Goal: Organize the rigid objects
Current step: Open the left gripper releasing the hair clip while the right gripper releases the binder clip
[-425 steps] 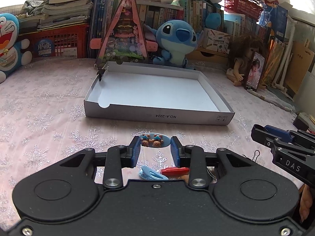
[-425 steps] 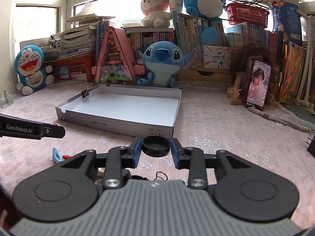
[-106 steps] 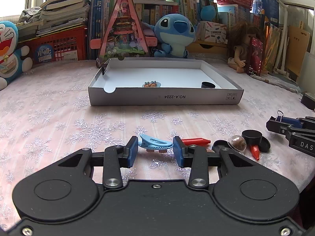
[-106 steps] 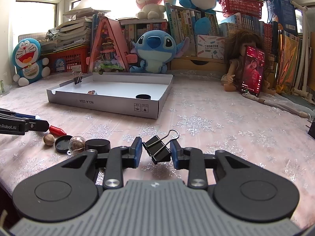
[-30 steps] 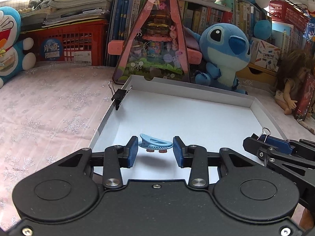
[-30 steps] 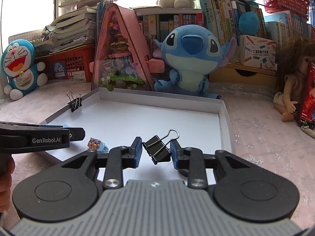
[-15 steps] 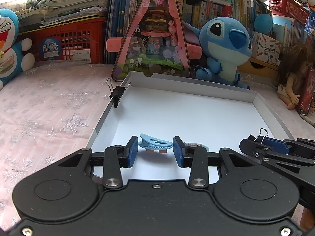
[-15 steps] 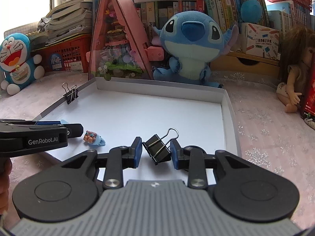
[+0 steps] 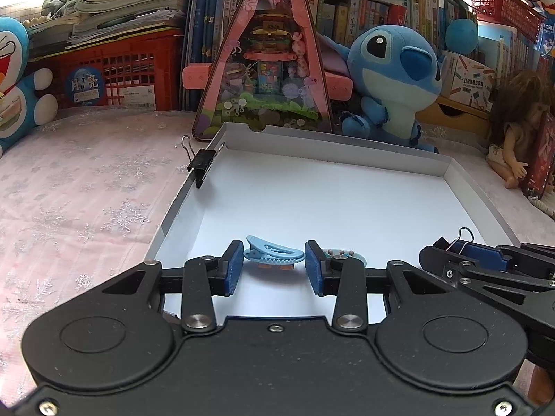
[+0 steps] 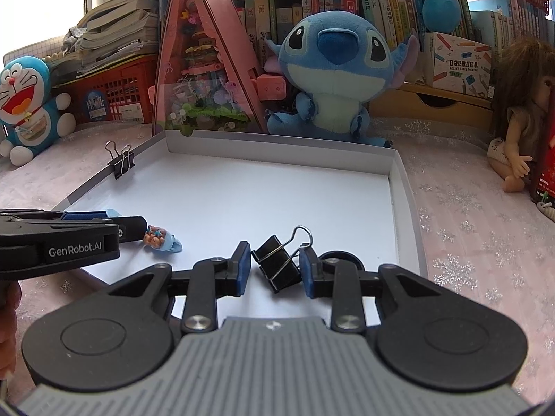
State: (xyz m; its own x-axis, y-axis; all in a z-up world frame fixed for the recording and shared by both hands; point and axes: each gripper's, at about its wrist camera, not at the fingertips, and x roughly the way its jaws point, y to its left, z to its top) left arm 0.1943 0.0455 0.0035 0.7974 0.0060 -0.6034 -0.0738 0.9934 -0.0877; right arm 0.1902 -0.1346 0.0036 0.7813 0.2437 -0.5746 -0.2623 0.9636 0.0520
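Observation:
A shallow white cardboard box lid (image 9: pixel 347 187) lies on the table; it also shows in the right wrist view (image 10: pixel 277 187). My left gripper (image 9: pixel 273 266) is shut on a light blue hair clip (image 9: pixel 274 253) and holds it low over the lid's near left part. My right gripper (image 10: pixel 275 269) is shut on a black binder clip (image 10: pixel 277 265) over the lid's near right part. A blue hair clip with small bears (image 10: pixel 161 239) and a black round cap (image 10: pixel 341 256) lie in the lid.
Another black binder clip (image 9: pixel 201 166) is clamped on the lid's left wall. A pink triangular toy house (image 9: pixel 267 69), a Stitch plush (image 9: pixel 392 76), books and a red crate stand behind the lid. A doll (image 10: pixel 517 121) sits at the right.
Both grippers have moved slightly forward and lower over the lid, each still holding its clip.

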